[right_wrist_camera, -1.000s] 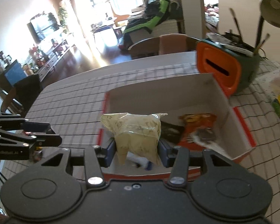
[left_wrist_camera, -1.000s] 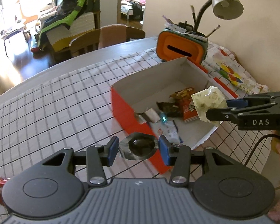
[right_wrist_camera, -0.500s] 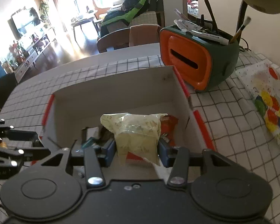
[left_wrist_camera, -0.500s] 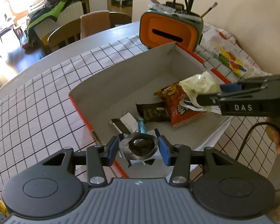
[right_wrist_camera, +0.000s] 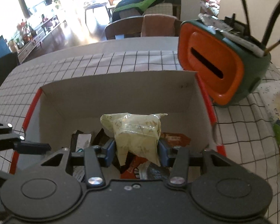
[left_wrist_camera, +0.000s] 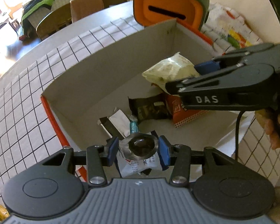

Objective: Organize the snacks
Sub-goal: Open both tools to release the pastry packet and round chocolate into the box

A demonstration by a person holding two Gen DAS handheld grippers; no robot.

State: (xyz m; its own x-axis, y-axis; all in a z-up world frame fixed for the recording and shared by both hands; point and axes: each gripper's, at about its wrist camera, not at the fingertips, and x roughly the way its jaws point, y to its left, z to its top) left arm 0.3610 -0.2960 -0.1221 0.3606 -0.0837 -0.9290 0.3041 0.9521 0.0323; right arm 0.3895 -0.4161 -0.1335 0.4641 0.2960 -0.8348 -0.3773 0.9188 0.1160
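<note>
An open cardboard box point(left_wrist_camera: 110, 71) with red outer sides stands on the checked tablecloth; it also shows in the right wrist view point(right_wrist_camera: 121, 91). My left gripper point(left_wrist_camera: 139, 150) is shut on a small silver foil snack point(left_wrist_camera: 140, 146) and holds it over the box's near end. My right gripper point(right_wrist_camera: 137, 148) is shut on a pale yellow snack bag point(right_wrist_camera: 136, 130), held above the box's inside; the bag also shows in the left wrist view point(left_wrist_camera: 169, 71). Inside lie a dark wrapper point(left_wrist_camera: 149, 108), an orange packet point(left_wrist_camera: 186, 113) and a white wrapper point(left_wrist_camera: 117, 121).
An orange and green holder point(right_wrist_camera: 220, 65) with brushes stands just behind the box's far right corner. A colourful patterned cloth point(left_wrist_camera: 231, 31) lies to the right. Chairs point(right_wrist_camera: 140, 26) stand beyond the table's far edge. A lamp is at the upper right.
Both grippers have moved forward, from short of the box to over its inside, each still holding its snack. The box looms larger in both views.
</note>
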